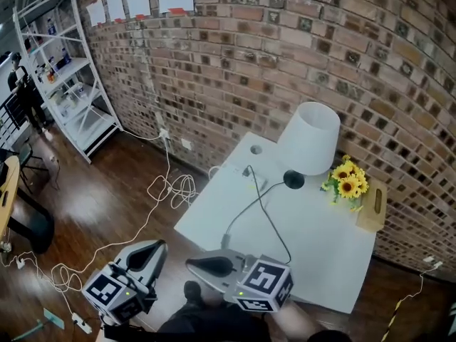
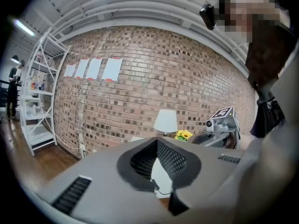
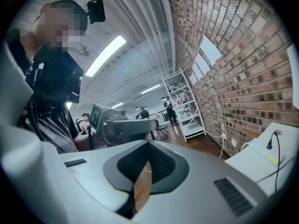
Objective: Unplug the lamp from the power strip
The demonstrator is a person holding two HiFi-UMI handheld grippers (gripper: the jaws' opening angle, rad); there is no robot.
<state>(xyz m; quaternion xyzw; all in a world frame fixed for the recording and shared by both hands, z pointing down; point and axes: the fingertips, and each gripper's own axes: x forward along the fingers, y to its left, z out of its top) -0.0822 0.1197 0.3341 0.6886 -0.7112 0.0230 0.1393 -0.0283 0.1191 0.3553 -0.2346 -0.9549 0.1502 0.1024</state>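
Observation:
A lamp with a white shade (image 1: 308, 137) and a black base (image 1: 293, 179) stands on the white table (image 1: 320, 255) by the brick wall. Its black cord (image 1: 271, 219) loops over the tabletop. A white power strip (image 1: 246, 177) lies at the table's far left with a black plug (image 1: 248, 170) in it; the plug (image 3: 269, 145) also shows in the right gripper view. Both grippers hang at the table's near edge, well short of the strip. My left gripper (image 1: 155, 248) (image 2: 156, 141) is shut and holds nothing. My right gripper (image 1: 192, 264) (image 3: 148, 144) is likewise shut and holds nothing.
Sunflowers (image 1: 347, 180) and a wooden tissue box (image 1: 372, 206) stand on the table to the right of the lamp. Loose cables (image 1: 171, 187) trail over the wooden floor to a wall socket. A white shelf rack (image 1: 71, 77) stands at the far left, with a person (image 1: 25, 91) beside it.

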